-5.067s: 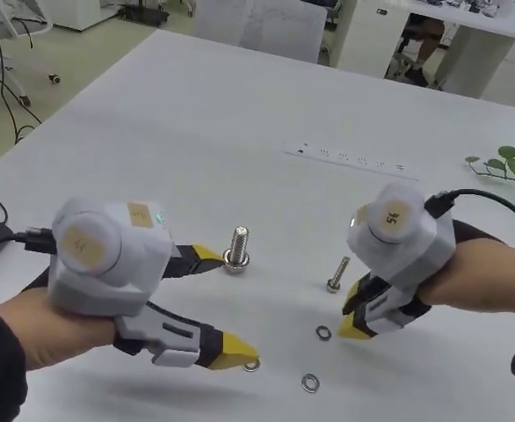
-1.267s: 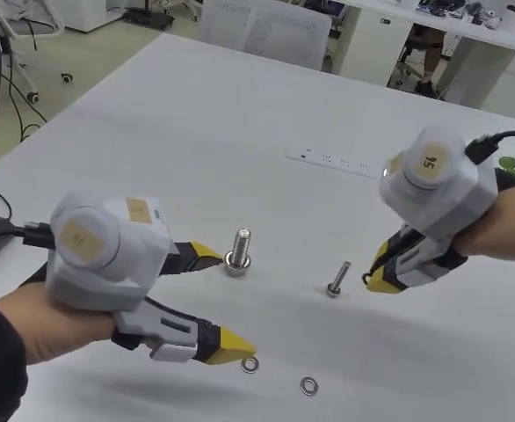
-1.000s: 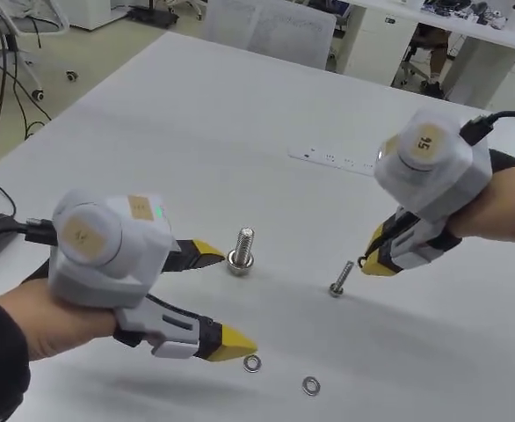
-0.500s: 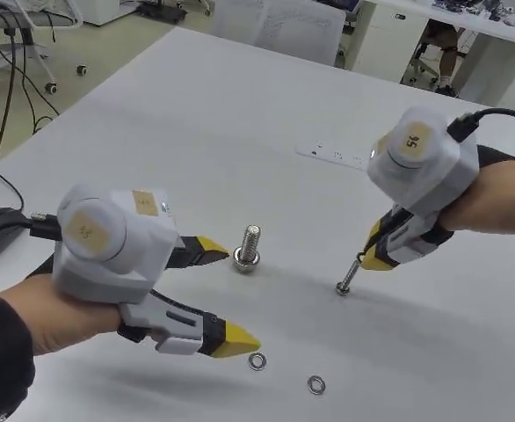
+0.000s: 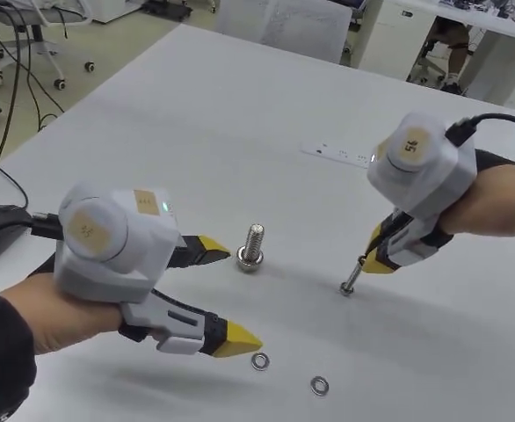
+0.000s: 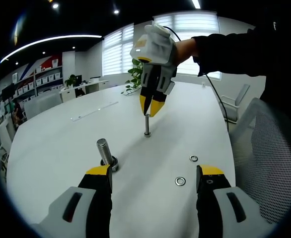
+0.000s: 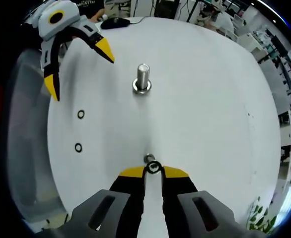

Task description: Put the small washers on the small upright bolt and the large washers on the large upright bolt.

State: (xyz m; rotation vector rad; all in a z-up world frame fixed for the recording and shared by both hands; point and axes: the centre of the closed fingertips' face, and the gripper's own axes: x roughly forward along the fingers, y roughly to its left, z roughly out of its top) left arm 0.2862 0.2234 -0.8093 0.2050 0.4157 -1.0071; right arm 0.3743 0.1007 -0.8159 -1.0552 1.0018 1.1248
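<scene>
Right gripper view is showing the right gripper (image 7: 154, 171) pinching a washer (image 7: 149, 166) over the small bolt (image 5: 351, 281); likely next: centring, lowering, releasing. The left gripper (image 6: 155, 171) is hanging open.

White table (image 5: 196, 105), power strip (image 5: 345, 155), grey chair (image 5: 284, 22)

One large bolt (image 5: 253, 244), one small bolt (image 5: 351, 280), two loose washers (image 5: 259, 360), seemingly a third washer (image 7: 153, 167).
</scene>
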